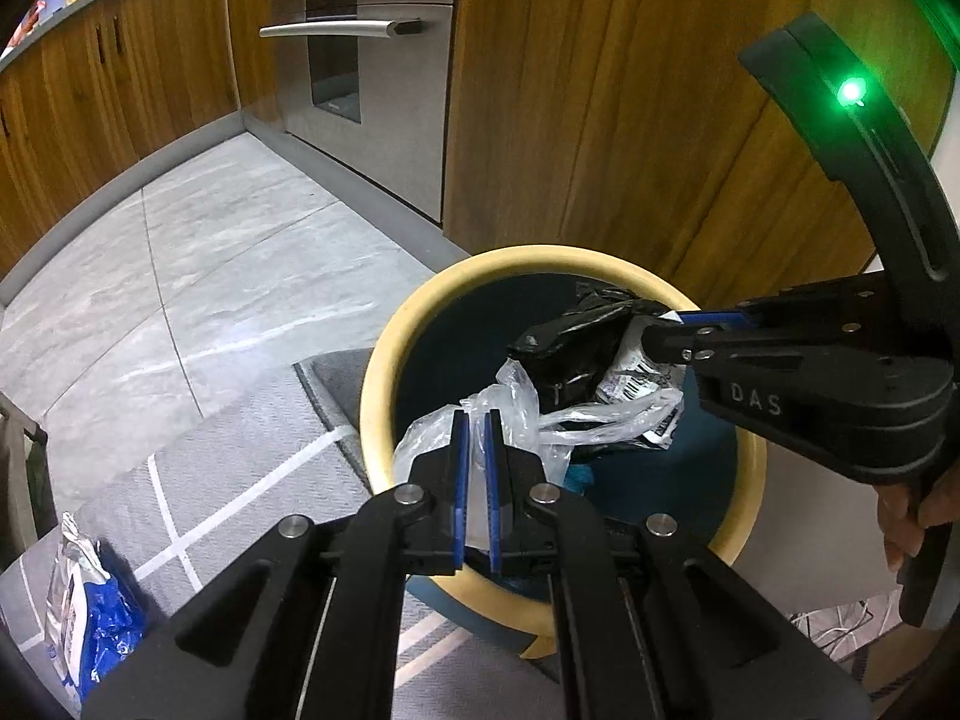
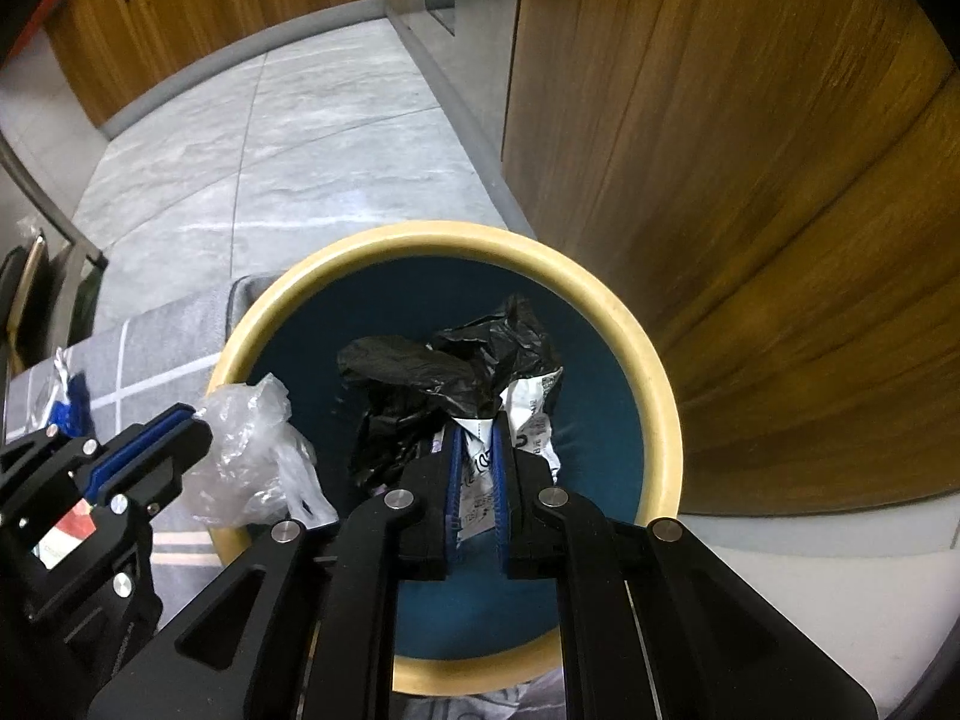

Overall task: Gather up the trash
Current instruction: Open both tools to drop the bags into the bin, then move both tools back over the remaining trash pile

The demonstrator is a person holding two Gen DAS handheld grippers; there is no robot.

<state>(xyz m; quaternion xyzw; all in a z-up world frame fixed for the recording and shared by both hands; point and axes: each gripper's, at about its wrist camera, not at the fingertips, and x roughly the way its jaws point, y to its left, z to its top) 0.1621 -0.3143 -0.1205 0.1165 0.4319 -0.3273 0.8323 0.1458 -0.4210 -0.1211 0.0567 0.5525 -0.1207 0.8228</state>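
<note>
Trash is hovering right over the bin (image 2: 654, 372) now: the left gripper (image 1: 478, 420) pinches a crumpled clear plastic bag (image 1: 510, 402) at the near rim, while the right gripper (image 2: 477, 438) clamps a wad of black plastic and printed white wrapper (image 2: 480, 360) above the teal interior. Neither load looks dropped yet, so the release is what's left, and a blue-and-white packet (image 1: 90, 594) is lying on the grey rug (image 1: 240, 450), apparently next for pickup.
</note>
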